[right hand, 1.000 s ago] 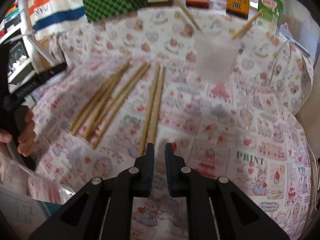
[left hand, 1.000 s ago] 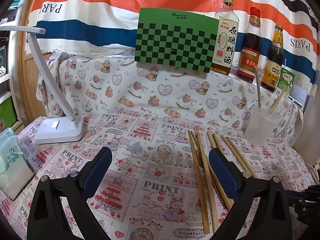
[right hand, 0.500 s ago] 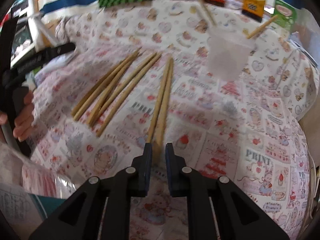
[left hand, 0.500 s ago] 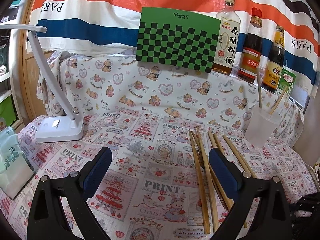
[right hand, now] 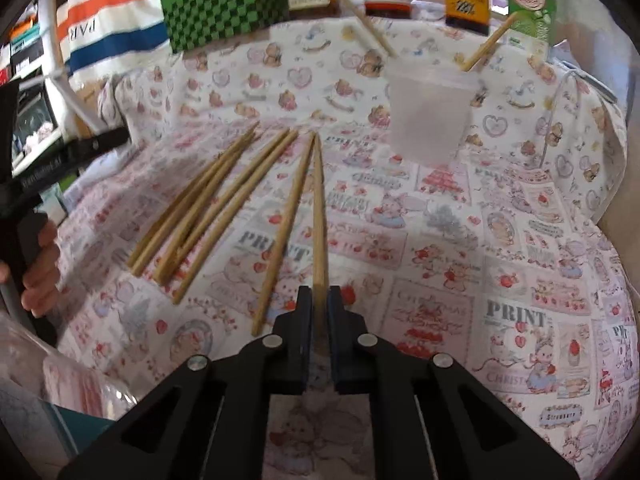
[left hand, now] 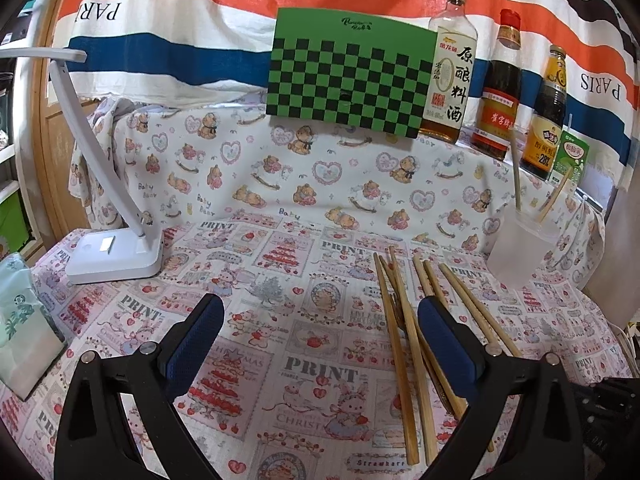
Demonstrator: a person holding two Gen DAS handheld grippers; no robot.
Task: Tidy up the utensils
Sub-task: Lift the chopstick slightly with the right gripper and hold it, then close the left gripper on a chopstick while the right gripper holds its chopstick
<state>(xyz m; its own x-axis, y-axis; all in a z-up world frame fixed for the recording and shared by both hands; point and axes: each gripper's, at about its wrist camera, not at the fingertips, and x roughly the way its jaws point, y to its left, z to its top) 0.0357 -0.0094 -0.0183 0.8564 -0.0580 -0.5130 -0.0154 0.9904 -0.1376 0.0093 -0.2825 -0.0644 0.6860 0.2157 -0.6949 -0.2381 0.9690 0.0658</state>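
Several bamboo chopsticks (right hand: 224,200) lie fanned out on the printed tablecloth; they also show in the left wrist view (left hand: 404,344). My right gripper (right hand: 319,300) is shut on the near end of one chopstick (right hand: 319,216), which points toward a frosted plastic cup (right hand: 430,116). The cup holds two chopsticks (right hand: 486,46) and also shows in the left wrist view (left hand: 520,252). My left gripper (left hand: 320,340) is open and empty, hovering over the cloth just left of the chopsticks.
A white desk lamp (left hand: 112,256) stands at the left. A green checkered box (left hand: 348,80), three sauce bottles (left hand: 500,92) and a green carton (left hand: 570,160) line the back. A tissue pack (left hand: 20,328) lies at the left edge.
My right gripper has moved forward and closed on the end of one chopstick. The left gripper has hardly moved.
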